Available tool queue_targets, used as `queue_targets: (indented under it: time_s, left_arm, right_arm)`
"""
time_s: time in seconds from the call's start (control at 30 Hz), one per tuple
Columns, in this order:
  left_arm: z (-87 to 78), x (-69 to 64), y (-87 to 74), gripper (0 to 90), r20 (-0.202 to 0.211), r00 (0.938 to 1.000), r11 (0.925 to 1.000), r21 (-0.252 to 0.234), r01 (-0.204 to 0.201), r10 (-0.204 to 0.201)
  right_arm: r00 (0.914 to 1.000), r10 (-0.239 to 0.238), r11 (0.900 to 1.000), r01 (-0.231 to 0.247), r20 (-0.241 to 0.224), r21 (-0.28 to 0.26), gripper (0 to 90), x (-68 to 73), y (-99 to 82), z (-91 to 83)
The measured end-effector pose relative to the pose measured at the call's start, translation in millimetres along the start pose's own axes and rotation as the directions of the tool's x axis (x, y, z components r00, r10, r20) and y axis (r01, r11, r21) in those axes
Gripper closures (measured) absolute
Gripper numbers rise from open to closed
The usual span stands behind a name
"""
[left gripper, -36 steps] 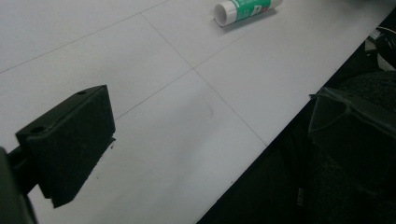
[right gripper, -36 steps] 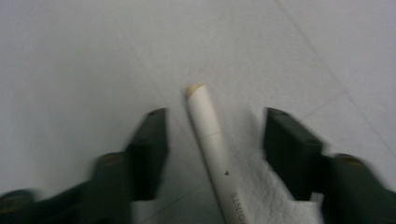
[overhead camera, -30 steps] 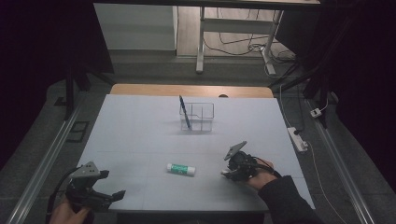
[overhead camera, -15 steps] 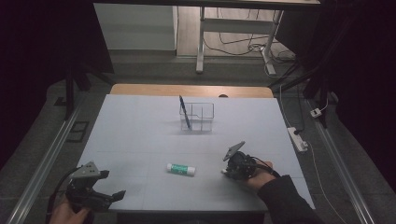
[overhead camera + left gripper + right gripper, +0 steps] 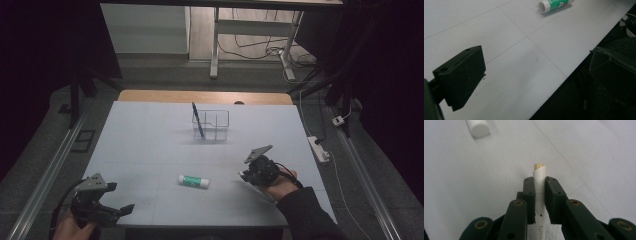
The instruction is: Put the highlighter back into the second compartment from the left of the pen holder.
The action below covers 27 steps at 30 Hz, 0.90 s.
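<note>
A green and white glue stick lies on its side on the white table, between my two grippers. The left gripper view shows the glue stick far ahead, and its white end sits at the top left of the right gripper view. My right gripper is shut on a thin white stick with a tan tip, which pokes out past the jaws. In the high view that right gripper hovers right of the glue stick. My left gripper stands open at the table's near left corner, nothing between its jaws.
A clear divided box stands at the table's middle back, with a blue pen leaning in its left end. A power strip lies off the right edge. The table's front edge runs just under the left gripper.
The right gripper has drifted slightly to the right with the white stick still held. The left gripper and the glue stick have stayed put.
</note>
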<state>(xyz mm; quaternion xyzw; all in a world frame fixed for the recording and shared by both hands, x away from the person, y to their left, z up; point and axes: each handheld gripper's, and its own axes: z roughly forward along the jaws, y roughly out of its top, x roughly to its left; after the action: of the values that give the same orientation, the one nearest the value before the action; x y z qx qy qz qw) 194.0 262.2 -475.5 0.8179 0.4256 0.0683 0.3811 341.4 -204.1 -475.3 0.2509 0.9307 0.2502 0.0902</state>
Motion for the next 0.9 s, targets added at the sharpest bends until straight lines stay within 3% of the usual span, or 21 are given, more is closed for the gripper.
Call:
queue_targets:
  time_s: [0.13,0.37,0.67,0.9]
  left_arm:
    - [0.0,0.4,0.1,0.9,-0.001,1.0,1.0,0.001,-0.001,0.001]
    - [-0.1,0.8,0.0,0.9,0.0,1.0,1.0,-0.001,0.004,-0.004]
    - [-0.2,1.3,-0.1,0.9,0.002,1.0,1.0,-0.003,0.007,-0.007]
    - [0.0,1.4,0.1,0.9,0.002,1.0,1.0,-0.002,0.008,-0.008]
  right_arm:
    - [0.999,0.043,0.9975,-0.042,0.009,-0.056,78.2,-6.3,2.4,-7.0]
    - [0.996,0.089,0.9839,-0.086,0.012,-0.157,78.2,-13.3,11.1,-18.8]
    - [0.989,0.148,0.9519,-0.143,-0.003,-0.271,78.2,-20.8,25.7,-32.8]
    - [0.9859,0.167,0.9322,-0.157,0.002,-0.326,78.1,-26.3,37.4,-37.3]
